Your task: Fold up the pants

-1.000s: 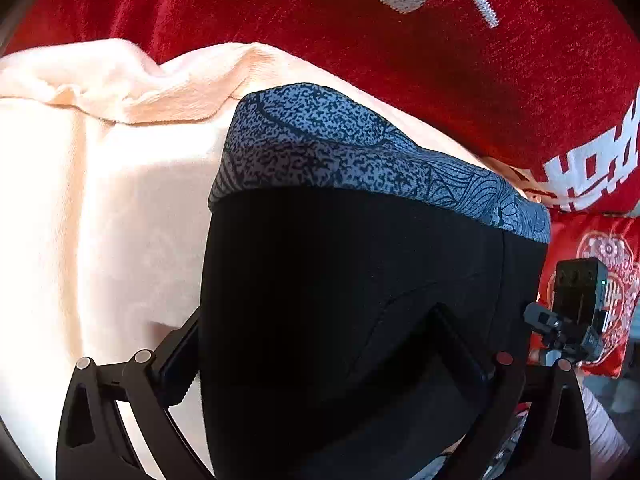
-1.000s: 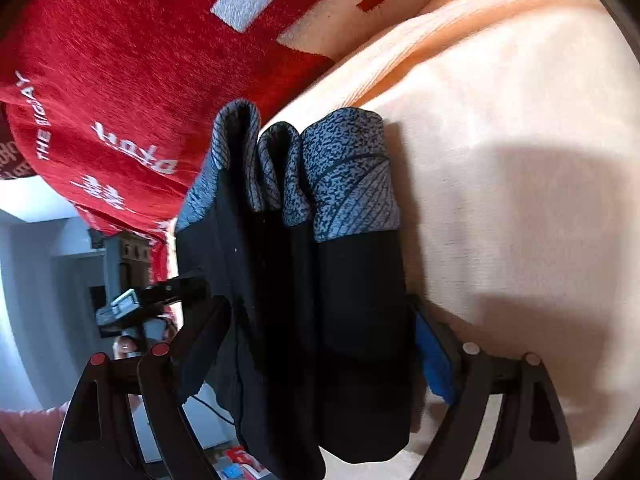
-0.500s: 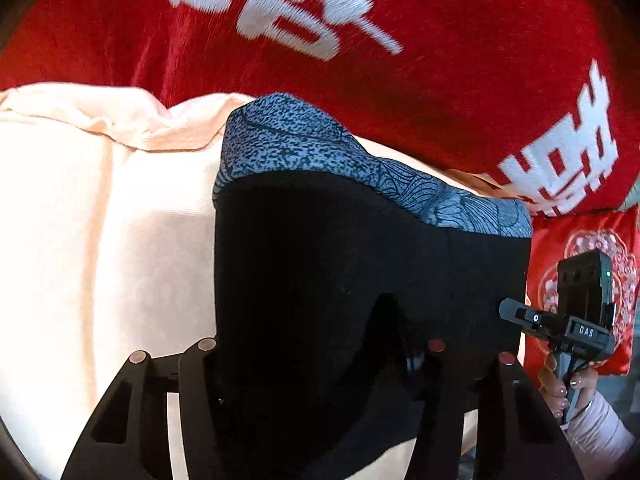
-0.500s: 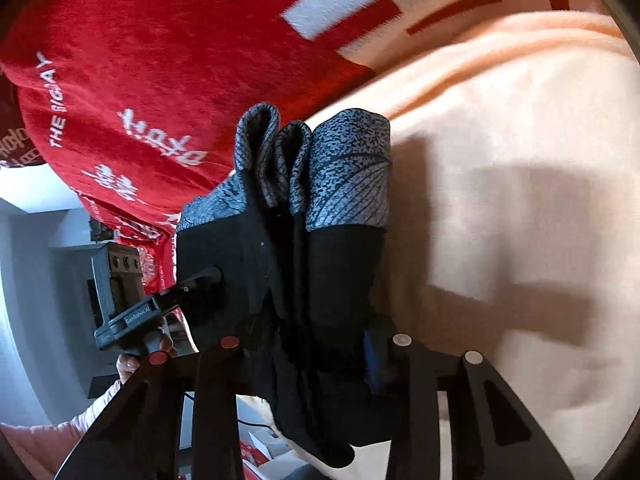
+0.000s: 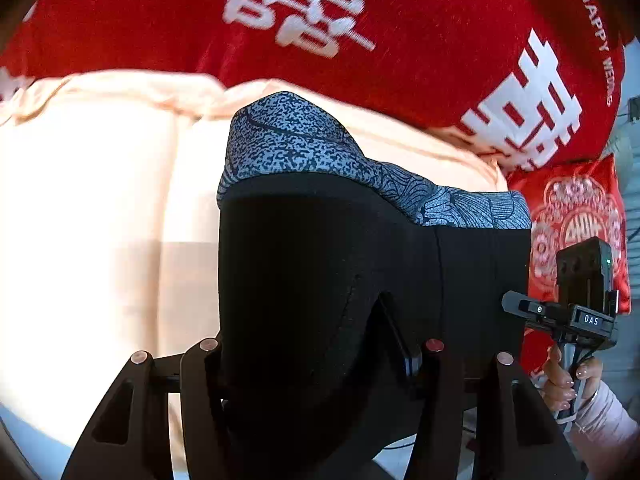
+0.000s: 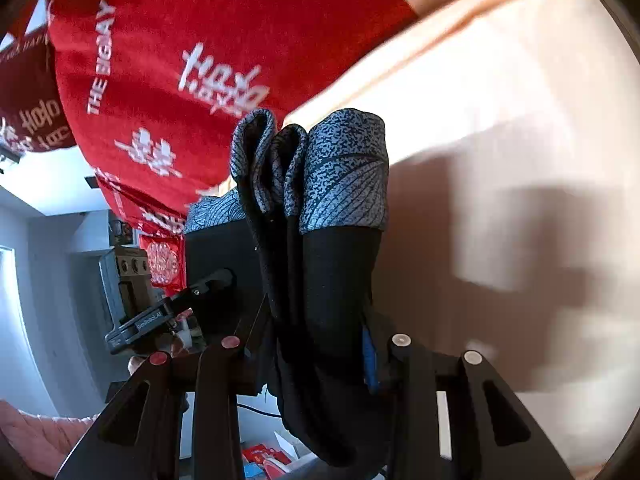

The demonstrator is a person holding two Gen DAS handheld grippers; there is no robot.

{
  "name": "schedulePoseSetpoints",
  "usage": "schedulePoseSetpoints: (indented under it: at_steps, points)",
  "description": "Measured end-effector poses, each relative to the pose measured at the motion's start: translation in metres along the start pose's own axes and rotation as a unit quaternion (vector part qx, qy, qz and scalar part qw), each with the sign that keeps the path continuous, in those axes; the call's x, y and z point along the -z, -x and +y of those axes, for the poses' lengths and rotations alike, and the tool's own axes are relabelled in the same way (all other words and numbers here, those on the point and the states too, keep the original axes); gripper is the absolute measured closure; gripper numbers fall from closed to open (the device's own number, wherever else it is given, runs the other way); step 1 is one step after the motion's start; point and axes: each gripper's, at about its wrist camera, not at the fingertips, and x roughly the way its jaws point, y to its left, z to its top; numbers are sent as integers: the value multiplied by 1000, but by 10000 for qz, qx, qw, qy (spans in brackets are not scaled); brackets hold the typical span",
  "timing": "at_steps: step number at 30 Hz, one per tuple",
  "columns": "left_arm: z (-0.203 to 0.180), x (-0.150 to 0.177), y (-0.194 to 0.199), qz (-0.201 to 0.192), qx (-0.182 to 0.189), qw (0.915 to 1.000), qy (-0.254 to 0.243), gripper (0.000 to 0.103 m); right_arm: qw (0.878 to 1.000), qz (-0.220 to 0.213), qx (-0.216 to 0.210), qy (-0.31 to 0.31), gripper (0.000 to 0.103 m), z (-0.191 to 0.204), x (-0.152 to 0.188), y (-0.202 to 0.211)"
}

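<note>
— Since black cloth covers the fingertips in both views, can you see any pads?

— No. The pants (image 5: 328, 280) hide the left gripper (image 5: 316, 356) tips, and its jaws are clamped on the fabric.

— And the right gripper (image 6: 316, 344)?

— Also pinched on the bunched pants (image 6: 320, 248), grey waistband up. They hang between both grippers, above the peach sheet (image 5: 92, 208), near a red blanket (image 5: 400, 40).

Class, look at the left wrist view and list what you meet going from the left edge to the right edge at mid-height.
Peach blanket → black pants with patterned grey waistband → right gripper held in a hand, in front of a red cushion.
</note>
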Motion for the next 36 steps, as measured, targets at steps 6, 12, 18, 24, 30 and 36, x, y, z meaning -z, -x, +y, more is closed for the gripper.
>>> schedulePoseSetpoints:
  at_steps: [6,12,18,24,30,36]
  points:
    - [36,40,-6,-5,-6,10000,84,46,9996,72,286,24,64,-23,29,-19]
    - [66,51,-33,-12,-451,9988,209,16,9932,38,1162,112,38,-46,35,-40]
    - [67,54,-1,-198,-1141,9932,104,15,9741,-392,2199,342,39,-15,44,-15]
    - [38,39,31,-635,-590,9953,-430,15,9748,-894,1987,476,85,19,30,3]
    - [12,18,-17,-549,-754,9925,-796,15,9658,-601,2366,876,85,29,14,-45]
    - [35,20,-44,-438,-1050,9915,-625,5,9667,-622,2334,849,89,16,16,-56]
